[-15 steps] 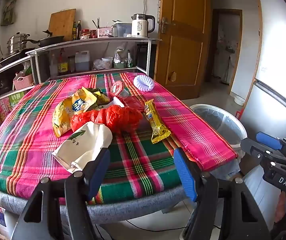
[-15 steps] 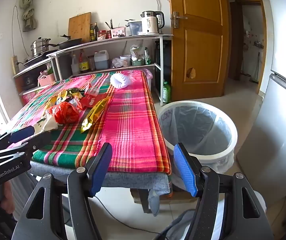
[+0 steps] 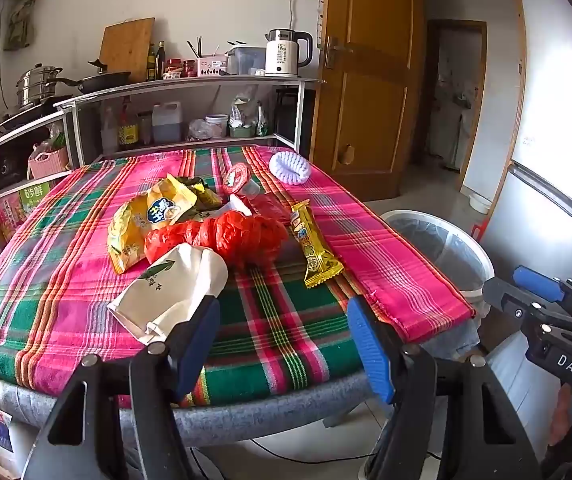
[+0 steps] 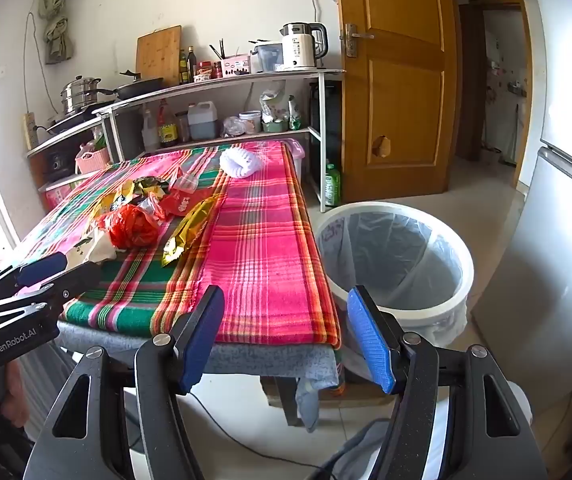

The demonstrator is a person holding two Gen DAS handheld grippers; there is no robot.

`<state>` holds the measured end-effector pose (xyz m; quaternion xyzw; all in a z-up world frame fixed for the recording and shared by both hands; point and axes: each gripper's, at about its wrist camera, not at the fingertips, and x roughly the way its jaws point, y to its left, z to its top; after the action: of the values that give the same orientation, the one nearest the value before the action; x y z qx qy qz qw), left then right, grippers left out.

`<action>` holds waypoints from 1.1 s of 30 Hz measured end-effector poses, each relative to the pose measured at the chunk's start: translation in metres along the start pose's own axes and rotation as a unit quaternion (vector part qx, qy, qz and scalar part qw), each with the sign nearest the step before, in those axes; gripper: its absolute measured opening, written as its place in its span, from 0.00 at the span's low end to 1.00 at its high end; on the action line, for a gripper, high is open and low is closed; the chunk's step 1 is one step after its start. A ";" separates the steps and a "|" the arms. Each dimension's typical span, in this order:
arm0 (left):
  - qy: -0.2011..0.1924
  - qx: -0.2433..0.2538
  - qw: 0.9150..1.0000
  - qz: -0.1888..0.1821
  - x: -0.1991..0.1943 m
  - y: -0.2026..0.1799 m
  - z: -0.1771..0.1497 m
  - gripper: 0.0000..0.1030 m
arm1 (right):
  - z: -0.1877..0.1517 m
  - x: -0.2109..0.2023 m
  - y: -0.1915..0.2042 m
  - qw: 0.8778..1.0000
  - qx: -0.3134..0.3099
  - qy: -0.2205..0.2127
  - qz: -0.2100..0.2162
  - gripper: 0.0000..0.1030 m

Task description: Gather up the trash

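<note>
The table (image 3: 86, 300) is covered by a plaid cloth. To its right a lined bin (image 4: 437, 220) is stood on the floor. Trash is heaped mid-table: a white bag (image 3: 174, 292), red bag (image 3: 242, 236), yellow wrapper (image 3: 313, 248). Both grippers' fingers, left (image 3: 284, 344) and right (image 4: 284, 336), are held apart, empty.

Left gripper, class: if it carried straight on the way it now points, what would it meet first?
Probably the plaid tablecloth, the bare patch framed by the open left gripper. The white paper bag lies just left of that line, so depth makes this uncertain.
</note>
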<state>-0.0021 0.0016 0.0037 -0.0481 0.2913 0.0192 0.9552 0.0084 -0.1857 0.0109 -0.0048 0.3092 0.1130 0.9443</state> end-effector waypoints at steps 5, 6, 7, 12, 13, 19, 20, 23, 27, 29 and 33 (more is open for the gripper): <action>0.002 0.001 1.000 0.000 0.002 0.001 0.002 0.66 | 0.000 -0.001 0.001 1.000 0.000 -0.001 0.000 0.63; -0.002 0.000 1.000 0.000 -0.001 0.000 -0.001 0.66 | 0.001 0.000 0.002 1.000 0.000 -0.001 0.000 0.63; -0.001 0.000 1.000 0.000 -0.001 0.000 -0.001 0.66 | 0.001 -0.001 0.001 1.000 0.000 -0.001 0.000 0.63; -0.002 0.001 1.000 0.000 0.000 0.000 -0.001 0.66 | 0.000 -0.001 0.001 1.000 0.000 -0.001 0.002 0.63; -0.001 0.001 1.000 0.000 -0.001 0.000 -0.001 0.66 | 0.000 -0.002 0.001 1.000 0.000 -0.002 0.001 0.63; -0.002 0.000 1.000 0.000 0.000 0.000 -0.001 0.66 | -0.001 -0.002 0.002 1.000 0.000 -0.001 0.000 0.63; -0.002 0.000 1.000 0.000 0.000 0.000 -0.001 0.66 | -0.001 -0.002 0.002 1.000 0.000 -0.001 0.000 0.63; -0.001 -0.001 1.000 -0.001 -0.001 0.001 -0.001 0.66 | -0.001 -0.002 0.002 1.000 0.000 -0.001 0.000 0.63; -0.002 0.000 1.000 -0.001 -0.001 0.000 -0.001 0.66 | -0.002 -0.002 0.002 1.000 0.001 -0.001 0.000 0.63; -0.002 -0.001 1.000 -0.001 -0.001 0.000 -0.002 0.66 | -0.001 -0.002 0.002 1.000 0.000 -0.001 0.000 0.63; -0.002 -0.001 1.000 -0.001 -0.001 0.000 -0.002 0.66 | -0.001 -0.002 0.002 1.000 0.000 -0.001 0.000 0.63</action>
<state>-0.0040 0.0015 0.0030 -0.0489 0.2897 0.0184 0.9557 0.0055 -0.1845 0.0112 -0.0046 0.3080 0.1125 0.9447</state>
